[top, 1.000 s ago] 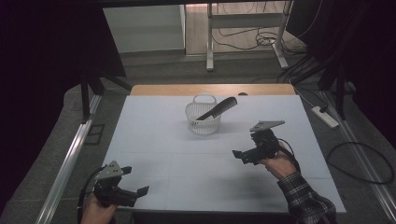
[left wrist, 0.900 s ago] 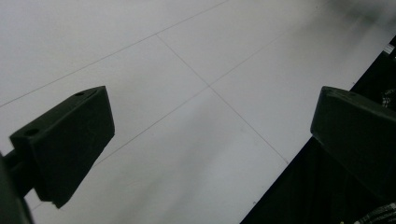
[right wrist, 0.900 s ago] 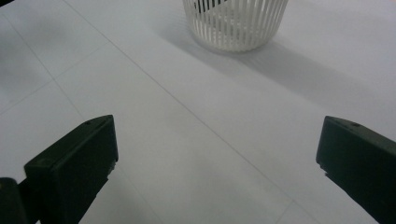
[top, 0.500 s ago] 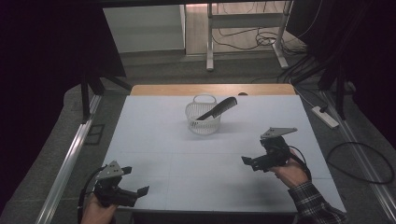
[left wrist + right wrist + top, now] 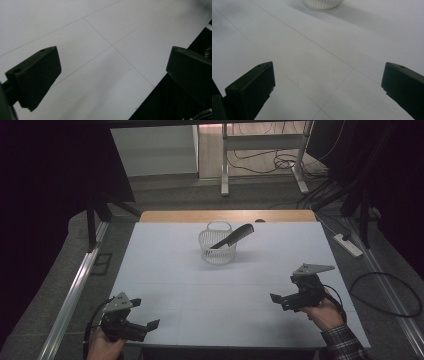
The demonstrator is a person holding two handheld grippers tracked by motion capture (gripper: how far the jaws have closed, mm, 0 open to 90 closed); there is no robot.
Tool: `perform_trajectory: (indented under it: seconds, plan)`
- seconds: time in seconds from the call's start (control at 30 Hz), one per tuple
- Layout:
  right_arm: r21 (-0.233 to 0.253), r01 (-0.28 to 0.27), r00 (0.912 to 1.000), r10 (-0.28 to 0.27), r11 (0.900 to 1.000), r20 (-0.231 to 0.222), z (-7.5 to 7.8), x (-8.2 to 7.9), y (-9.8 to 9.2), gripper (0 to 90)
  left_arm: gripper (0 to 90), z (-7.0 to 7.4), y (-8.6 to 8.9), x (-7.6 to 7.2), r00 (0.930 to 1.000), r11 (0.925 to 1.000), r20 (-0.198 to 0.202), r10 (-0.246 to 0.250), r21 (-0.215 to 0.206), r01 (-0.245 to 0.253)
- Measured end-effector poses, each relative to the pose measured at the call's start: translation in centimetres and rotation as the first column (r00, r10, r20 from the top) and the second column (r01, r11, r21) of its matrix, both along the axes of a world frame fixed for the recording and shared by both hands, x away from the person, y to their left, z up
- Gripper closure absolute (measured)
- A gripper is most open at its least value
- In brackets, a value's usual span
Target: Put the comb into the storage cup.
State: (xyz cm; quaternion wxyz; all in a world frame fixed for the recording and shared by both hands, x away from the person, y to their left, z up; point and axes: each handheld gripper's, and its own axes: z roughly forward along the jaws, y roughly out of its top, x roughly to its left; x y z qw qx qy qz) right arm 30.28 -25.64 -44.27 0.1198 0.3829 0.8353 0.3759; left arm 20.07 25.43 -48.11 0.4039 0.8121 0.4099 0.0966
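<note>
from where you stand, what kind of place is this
Probably a lab or recording workspace: a white table holds a basket with a comb, while loose cables and a power strip lie on the floor.

No text, label, brand, number or sign can be read on anything here; the surfaces are plain or too dim.

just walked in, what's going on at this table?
A person holds a claw in each hand over a white table. A black comb stands tilted in a small white basket toward the far side, its upper end sticking out past the rim. Neither claw is touching it. The right claw is open and empty near the right edge, well short of the basket. The left claw is open and empty at the near left corner.
</note>
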Motion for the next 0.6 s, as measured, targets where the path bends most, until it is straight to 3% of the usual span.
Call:
perform_trajectory:
  seconds: [0.37,0.6]
  plan:
    - [-0.002,0.043,0.9991,-0.043,0.999,0.000,-0.3,-1.4,-1.9,0.0,0.0,0.0,0.0,0.0,1.0000,1.0000,0.000,0.002,-0.002,-0.002]
    - [-0.030,0.071,0.9975,-0.071,0.997,0.003,-0.8,-2.3,-2.8,0.0,0.0,0.0,0.0,0.0,1.0000,1.0000,0.000,0.001,-0.001,-0.001]
